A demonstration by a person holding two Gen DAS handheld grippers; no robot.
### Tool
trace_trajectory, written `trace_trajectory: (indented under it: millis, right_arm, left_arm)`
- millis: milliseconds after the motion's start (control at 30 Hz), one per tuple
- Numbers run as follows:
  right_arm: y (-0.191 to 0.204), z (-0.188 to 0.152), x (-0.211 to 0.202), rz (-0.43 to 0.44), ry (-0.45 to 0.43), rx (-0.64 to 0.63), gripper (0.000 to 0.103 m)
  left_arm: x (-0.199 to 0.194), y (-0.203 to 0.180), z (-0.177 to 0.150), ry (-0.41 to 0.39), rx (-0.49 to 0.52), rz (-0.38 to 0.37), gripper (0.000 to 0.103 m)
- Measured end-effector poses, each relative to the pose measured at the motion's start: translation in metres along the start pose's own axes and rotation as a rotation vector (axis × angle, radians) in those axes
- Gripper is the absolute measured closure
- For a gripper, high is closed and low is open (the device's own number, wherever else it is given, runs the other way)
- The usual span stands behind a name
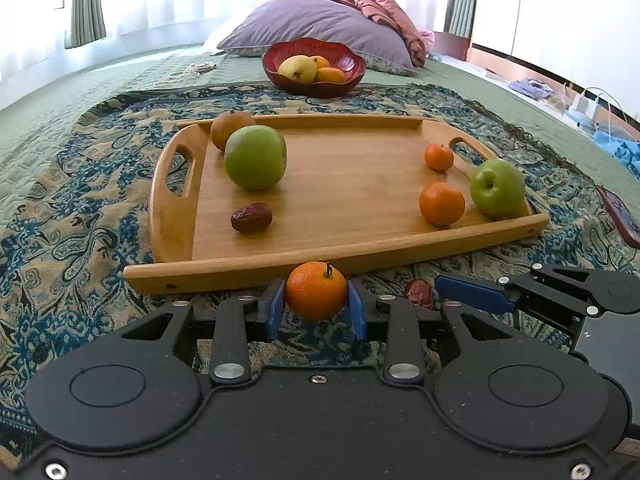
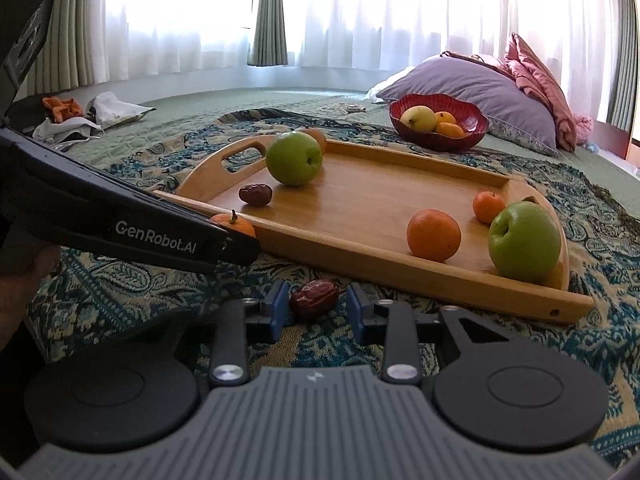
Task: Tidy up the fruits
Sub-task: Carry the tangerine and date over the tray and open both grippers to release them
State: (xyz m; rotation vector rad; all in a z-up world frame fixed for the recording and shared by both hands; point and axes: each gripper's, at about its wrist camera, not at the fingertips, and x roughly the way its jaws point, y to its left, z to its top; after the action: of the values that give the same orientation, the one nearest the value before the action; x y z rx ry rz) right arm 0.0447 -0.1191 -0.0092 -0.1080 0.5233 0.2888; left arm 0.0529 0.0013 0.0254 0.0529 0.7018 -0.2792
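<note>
Your left gripper (image 1: pixel 316 304) pinches small orange mandarin (image 1: pixel 316 290); right gripper (image 2: pixel 315 308) jaws spread round wrinkled dark-red date (image 2: pixel 314 297), wooden tray (image 2: pixel 400 272) at 1 o'clock

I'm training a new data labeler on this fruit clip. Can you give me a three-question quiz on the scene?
1. True or false: the left tongs grip a mandarin.
2. What lies between the right tongs? A) green apple B) red date C) pear
3. How many green apples are on the wooden tray?

Key: 1 true. 2 B, the loose date, pads not yet touching it. 3 two: left apple, right apple.
</note>
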Motion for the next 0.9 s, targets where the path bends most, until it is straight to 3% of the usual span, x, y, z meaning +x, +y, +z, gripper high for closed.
trace_trajectory:
  millis: [333, 633, 900]
  right_arm:
    - [0.006, 0.001, 0.004, -0.03, -0.003, 0.043, 0.066]
    - [0.012, -0.002, 0.01, -0.132, -0.019, 0.103, 0.072]
    - [0.007, 0.001, 0.008, -0.134, -0.02, 0.147, 0.073]
  left_arm:
    - [0.001, 0.0, 0.001, -0.018, -0.016, 0.019, 0.071]
    - [0.001, 0.0, 0.001, -0.029, -0.02, 0.032, 0.071]
    - [-0.001, 0.0, 0.006, -0.05, -0.021, 0.035, 0.071]
